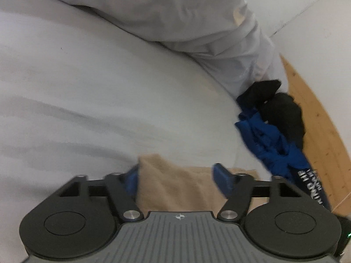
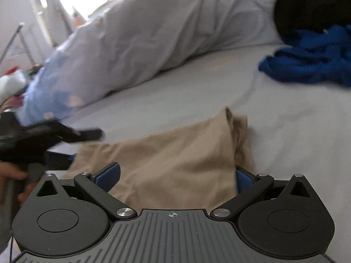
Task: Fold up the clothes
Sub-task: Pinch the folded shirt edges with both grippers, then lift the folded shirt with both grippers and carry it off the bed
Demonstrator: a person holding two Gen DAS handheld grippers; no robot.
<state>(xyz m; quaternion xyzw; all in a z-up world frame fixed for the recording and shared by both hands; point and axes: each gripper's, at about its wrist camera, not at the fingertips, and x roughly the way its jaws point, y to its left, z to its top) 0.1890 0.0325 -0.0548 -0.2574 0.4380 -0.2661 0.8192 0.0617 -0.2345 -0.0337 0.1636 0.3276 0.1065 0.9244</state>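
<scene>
The tan cloth (image 2: 182, 160) lies flat on the bed (image 2: 285, 114), ready for folding; both claws straddle its near edge, left claw (image 1: 177, 177) and right claw (image 2: 177, 175) released, pads apart, not yet pinching; blue clothes (image 2: 311, 59) wait at two o'clock

Left gripper (image 1: 178, 175): black linkage arms, blue finger pads (image 1: 221, 176), silver pivot screws (image 1: 131, 214), two round black discs (image 1: 64, 223), grey ribbed housing (image 1: 175, 236) with small crosshair mark (image 1: 180, 217). Green light (image 1: 348, 234) at right edge. Right gripper (image 2: 175, 175): same build, blue pads (image 2: 108, 174), silver screws (image 2: 123, 212), same crosshair (image 2: 173, 215). Bare hand (image 2: 13, 179) at far left, blurred.
</scene>
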